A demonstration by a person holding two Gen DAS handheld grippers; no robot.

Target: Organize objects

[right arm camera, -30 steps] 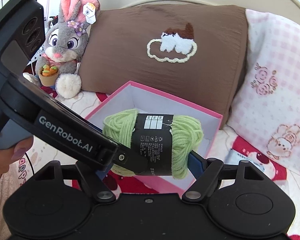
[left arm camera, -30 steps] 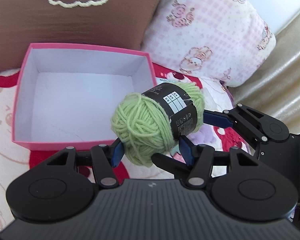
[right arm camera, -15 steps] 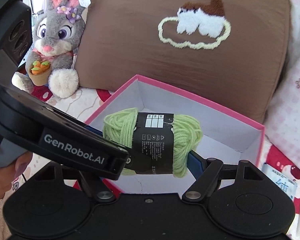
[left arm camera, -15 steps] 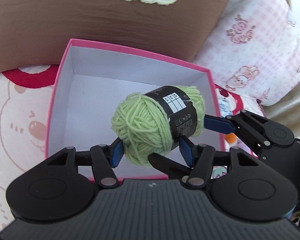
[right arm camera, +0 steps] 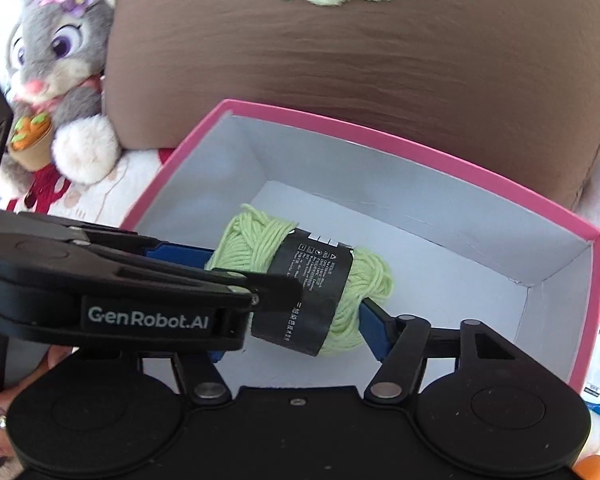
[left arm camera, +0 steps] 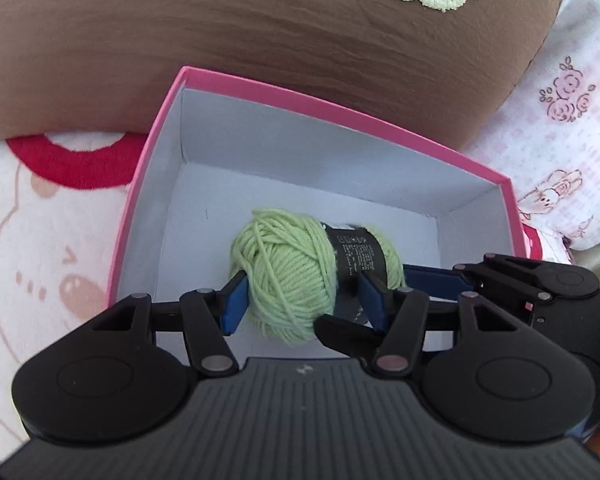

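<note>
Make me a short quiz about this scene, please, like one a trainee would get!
1. True or false: the ball of light green yarn with a black paper band is over the inside of the pink cardboard box with a white lining.
2. What does the left gripper hold?
A. plush rabbit
B. yarn
C. nothing
3. What leans behind the box?

Key
1. True.
2. B; the right gripper, jaws closing, flanks it too.
3. A brown cushion with an embroidered cloud.
</note>
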